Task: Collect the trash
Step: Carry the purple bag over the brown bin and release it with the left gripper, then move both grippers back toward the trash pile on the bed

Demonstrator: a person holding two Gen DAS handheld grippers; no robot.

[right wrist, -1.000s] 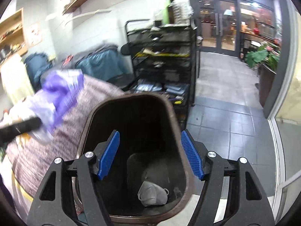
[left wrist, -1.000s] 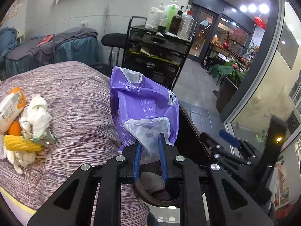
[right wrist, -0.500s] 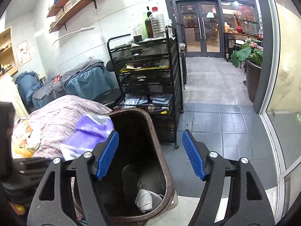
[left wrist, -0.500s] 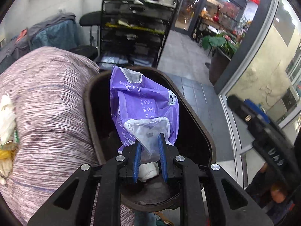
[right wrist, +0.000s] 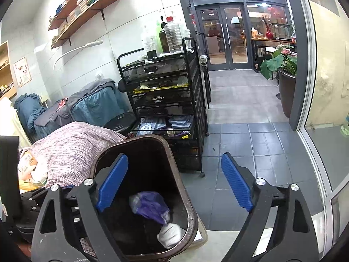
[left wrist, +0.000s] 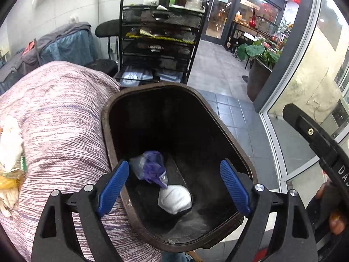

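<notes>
A dark brown trash bin [left wrist: 109,118] stands beside the cloth-covered table. A purple plastic wrapper [left wrist: 152,170] lies at its bottom next to a white face mask [left wrist: 174,199]. My left gripper [left wrist: 173,184] is open and empty right above the bin's mouth. My right gripper [right wrist: 174,182] is open and empty, above the bin's [right wrist: 185,196] right rim; the wrapper [right wrist: 150,205] and mask [right wrist: 170,234] show there too. More trash [left wrist: 9,163], white tissues and yellow and orange pieces, lies on the table at the far left.
The table has a purple striped cloth [left wrist: 56,118]. A black mesh drawer cart [right wrist: 165,100] with bottles on top stands behind the bin. Grey tiled floor [right wrist: 250,144], a potted plant [right wrist: 283,69] and a glass wall lie to the right.
My left gripper opened and let go of the purple wrapper, which dropped into the bin. My right gripper drew back and to the right.
</notes>
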